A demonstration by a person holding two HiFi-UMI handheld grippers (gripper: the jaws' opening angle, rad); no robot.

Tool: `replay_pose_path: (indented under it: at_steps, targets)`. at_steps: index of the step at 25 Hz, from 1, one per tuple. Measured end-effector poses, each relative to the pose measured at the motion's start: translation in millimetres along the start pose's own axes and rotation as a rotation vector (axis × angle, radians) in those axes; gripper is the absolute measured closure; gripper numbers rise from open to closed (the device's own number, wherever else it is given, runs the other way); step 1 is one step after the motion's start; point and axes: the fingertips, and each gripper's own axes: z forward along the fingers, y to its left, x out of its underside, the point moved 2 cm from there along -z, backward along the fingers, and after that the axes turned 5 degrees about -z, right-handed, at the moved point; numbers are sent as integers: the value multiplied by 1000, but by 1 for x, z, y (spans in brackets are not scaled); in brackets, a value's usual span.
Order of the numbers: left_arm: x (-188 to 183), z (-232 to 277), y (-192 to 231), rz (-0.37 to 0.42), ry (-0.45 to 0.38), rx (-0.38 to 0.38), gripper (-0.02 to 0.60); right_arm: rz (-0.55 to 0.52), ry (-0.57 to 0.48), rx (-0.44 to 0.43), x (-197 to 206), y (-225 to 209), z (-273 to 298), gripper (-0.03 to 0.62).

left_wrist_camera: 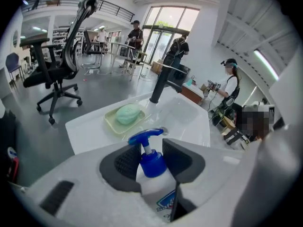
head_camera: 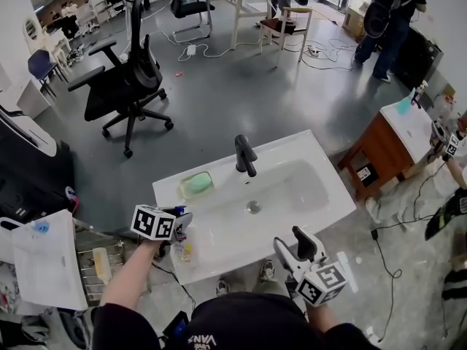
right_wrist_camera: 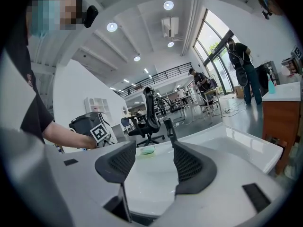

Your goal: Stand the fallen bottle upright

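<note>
Right claw (right_wrist_camera: 152, 156): we see both dark ribbed pads standing well apart, with nothing between them, only the white sink (right_wrist_camera: 236, 143) lying beyond. In the gap, a black faucet (right_wrist_camera: 168, 126) rises upright at the sink's far side. Just left of it, a pale green soap (right_wrist_camera: 147, 150) lies on the sink's flat edge. Further left we note the left claw (right_wrist_camera: 103, 135), marker cube facing us, on a bare forearm (right_wrist_camera: 57, 135); we cannot tell how its jaws stand from here. Behind, a black office chair (right_wrist_camera: 151, 115) stands on the grey floor. Far right, there is a wooden cabinet (right_wrist_camera: 279, 119) with a white top, and a person (right_wrist_camera: 244, 63) stands by tall windows.
</note>
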Motion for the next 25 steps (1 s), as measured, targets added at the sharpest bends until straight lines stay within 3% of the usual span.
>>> replay_pose_path:
  at_steps: [6, 12, 20, 25]
  targets:
    - [-13, -9, -23, 107, -143, -27, 430, 8, -14, 10, 0, 0, -2, 358]
    - [-31, -7, -46, 144, -324, -34, 430, 30, -20, 44, 3, -7, -10, 359]
    - [-38, 31, -94, 295, -366, -38, 439, 38, -35, 92, 1, -35, -27, 359]
    - [-48, 52, -121, 311, -397, -14, 440, 46, -44, 118, 1, -58, -39, 359]
